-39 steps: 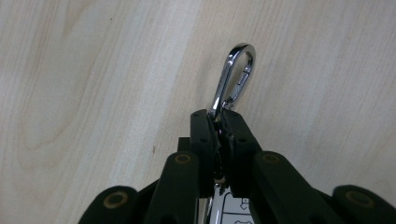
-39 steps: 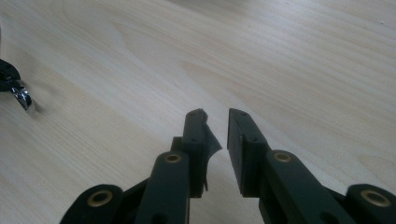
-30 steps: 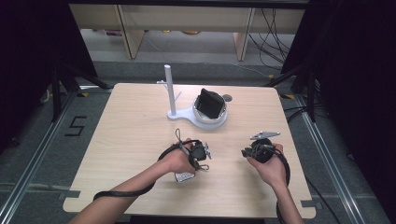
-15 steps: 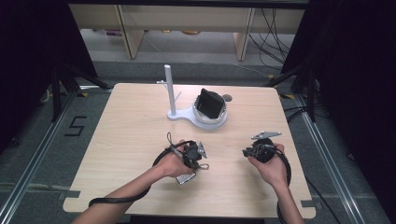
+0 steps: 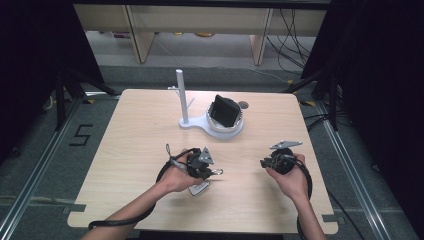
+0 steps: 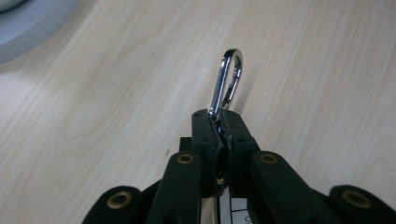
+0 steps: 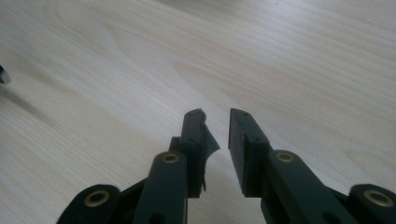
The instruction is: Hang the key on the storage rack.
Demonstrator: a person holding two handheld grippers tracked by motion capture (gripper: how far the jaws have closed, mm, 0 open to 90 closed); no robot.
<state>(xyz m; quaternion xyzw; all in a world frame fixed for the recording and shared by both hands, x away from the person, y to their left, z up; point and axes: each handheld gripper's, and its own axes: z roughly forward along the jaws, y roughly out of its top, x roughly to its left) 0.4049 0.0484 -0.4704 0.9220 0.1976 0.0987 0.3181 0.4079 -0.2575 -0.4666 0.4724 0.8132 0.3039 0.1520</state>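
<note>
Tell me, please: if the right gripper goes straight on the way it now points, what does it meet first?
Probably the left gripper. In the high view the right gripper, jaws apart, points across the table toward the clip held there. Heights are unclear, so it might pass by.

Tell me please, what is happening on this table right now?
A person sits at a wooden table with a gripper in each hand. The left gripper is shut on a shiny metal snap hook, whose loop sticks out beyond the jaws just above the tabletop. The right gripper is open and holds nothing. Further back stands a white stand with an upright post and a black object in its round holder.
</note>
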